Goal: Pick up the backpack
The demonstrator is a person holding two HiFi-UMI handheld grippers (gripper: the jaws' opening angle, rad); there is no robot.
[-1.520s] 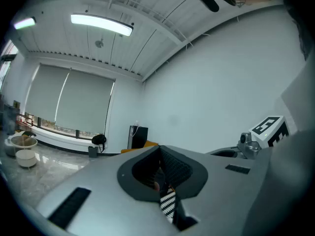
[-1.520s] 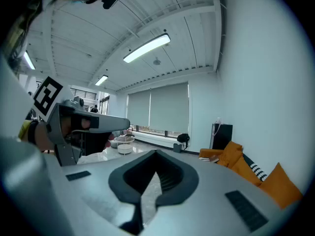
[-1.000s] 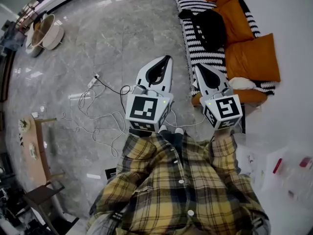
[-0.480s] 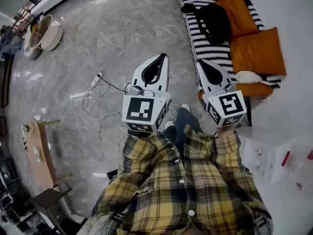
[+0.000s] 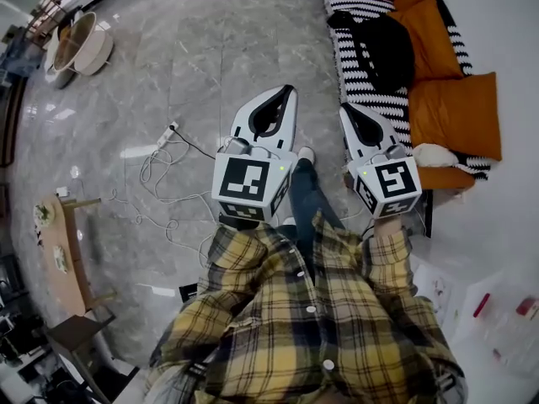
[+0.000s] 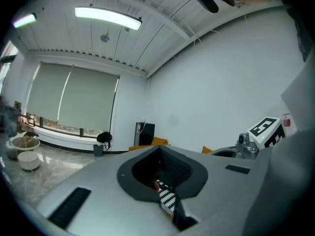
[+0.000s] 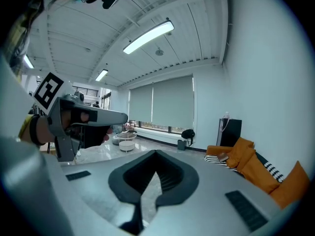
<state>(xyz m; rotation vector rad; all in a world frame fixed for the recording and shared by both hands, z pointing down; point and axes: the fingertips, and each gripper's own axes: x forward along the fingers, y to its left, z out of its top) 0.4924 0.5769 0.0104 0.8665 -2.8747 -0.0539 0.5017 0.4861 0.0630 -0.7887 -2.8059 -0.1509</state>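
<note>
Both claws are empty with jaws fully together: left gripper (image 5: 285, 99) and right gripper (image 5: 347, 114), side by side above the marble floor (image 5: 194, 66). Black backpack (image 5: 383, 49) lies on the striped sofa (image 5: 364, 99) beside orange cushions (image 5: 455, 112), untouched.

- This looks like the living room of a home.
- A sofa (image 5: 362, 11) with a black-and-white striped cover and orange cushions (image 5: 450, 112) stands along a white wall (image 5: 505, 23).
- The floor (image 5: 210, 66) is polished grey stone, with white cables (image 5: 156, 183) trailing from a power strip (image 5: 164, 135).
- A small wooden side table (image 5: 61, 247) stands to one side.
- Wide roller blinds (image 6: 74, 100) hang at the far end, under a strip light (image 6: 108, 17).
</note>
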